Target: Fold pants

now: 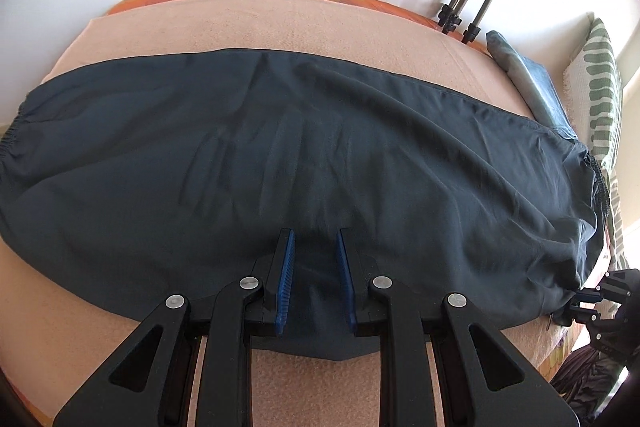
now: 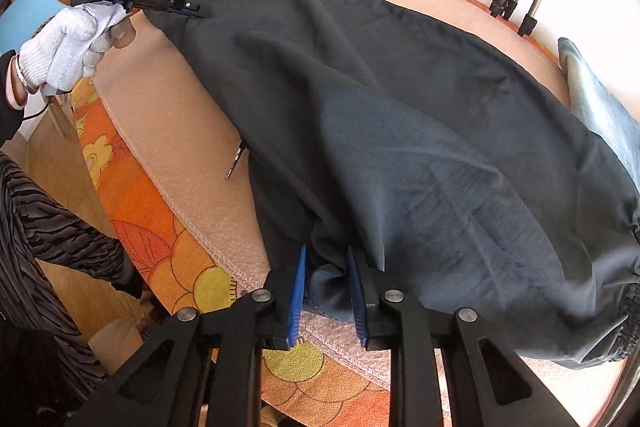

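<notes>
1. The right gripper (image 2: pixel 328 291) has its blue pads (image 2: pixel 298 291) drawn in on a bunched edge of the dark pants (image 2: pixel 400 147); cloth sits between them and they look clamped on it, just above the stitched hem of the peach blanket (image 2: pixel 180 155).
2. The left gripper (image 1: pixel 312 275) has its pads (image 1: pixel 285 279) a little apart, with the near edge of the pants (image 1: pixel 280 131) between them; whether they truly pinch the cloth cannot be told.
3. The pants lie lengthwise across the blanket (image 1: pixel 280 23), already doubled leg on leg, elastic cuffs (image 2: pixel 628 315) at one end.
4. I judge the step to be taking hold of the near edge at both ends.
5. The next move calls for lifting both ends evenly and keeping the edge taut, so the layers do not slide.
</notes>
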`<state>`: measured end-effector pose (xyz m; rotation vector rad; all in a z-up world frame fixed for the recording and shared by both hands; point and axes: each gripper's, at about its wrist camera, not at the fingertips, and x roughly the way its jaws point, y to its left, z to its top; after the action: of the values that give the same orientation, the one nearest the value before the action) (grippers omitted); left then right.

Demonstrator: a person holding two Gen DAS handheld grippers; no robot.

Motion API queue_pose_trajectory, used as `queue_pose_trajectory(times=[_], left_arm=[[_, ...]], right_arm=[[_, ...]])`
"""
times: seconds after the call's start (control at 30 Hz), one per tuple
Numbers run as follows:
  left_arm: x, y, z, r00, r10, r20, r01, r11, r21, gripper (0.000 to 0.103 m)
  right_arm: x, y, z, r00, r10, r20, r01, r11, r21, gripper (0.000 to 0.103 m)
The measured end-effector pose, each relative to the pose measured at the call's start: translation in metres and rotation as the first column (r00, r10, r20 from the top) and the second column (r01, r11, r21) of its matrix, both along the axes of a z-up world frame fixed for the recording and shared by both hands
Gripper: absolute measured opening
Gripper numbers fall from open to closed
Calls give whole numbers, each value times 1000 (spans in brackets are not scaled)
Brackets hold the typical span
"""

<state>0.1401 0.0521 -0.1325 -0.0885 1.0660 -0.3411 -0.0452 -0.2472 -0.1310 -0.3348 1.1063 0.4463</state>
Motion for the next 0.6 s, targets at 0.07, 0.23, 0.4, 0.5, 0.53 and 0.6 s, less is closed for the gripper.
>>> queue_pose_trajectory(times=[0.07, 0.23, 0.4, 0.5, 0.53, 0.6], left_arm=[[2, 1, -1, 1000, 2, 0, -2, 1000, -13, 19], [4, 2, -1, 1000, 3, 8, -2, 1000, -21, 19], [8, 6, 0, 1000, 24, 8, -23, 999, -41, 19], [9, 10, 6, 999, 49, 16, -49, 998, -35, 19], [7, 14, 10, 998, 57, 25, -56, 998, -42, 19], [4, 26, 20, 996, 75, 54, -74, 997, -32, 19]], right_arm=[[0, 0, 3, 1000, -4, -8, 4, 1000, 11, 4], [-5, -6, 21, 1000, 2, -16, 0, 996, 88, 0], [-25, 3, 23, 994, 108, -36, -106, 994, 36, 0], [-22, 2, 24, 994, 100, -50, -98, 995, 34, 14], [-19, 1, 29, 994, 103, -48, -100, 993, 57, 27], [-15, 3, 44, 994, 109, -8, -108, 991, 78, 33]])
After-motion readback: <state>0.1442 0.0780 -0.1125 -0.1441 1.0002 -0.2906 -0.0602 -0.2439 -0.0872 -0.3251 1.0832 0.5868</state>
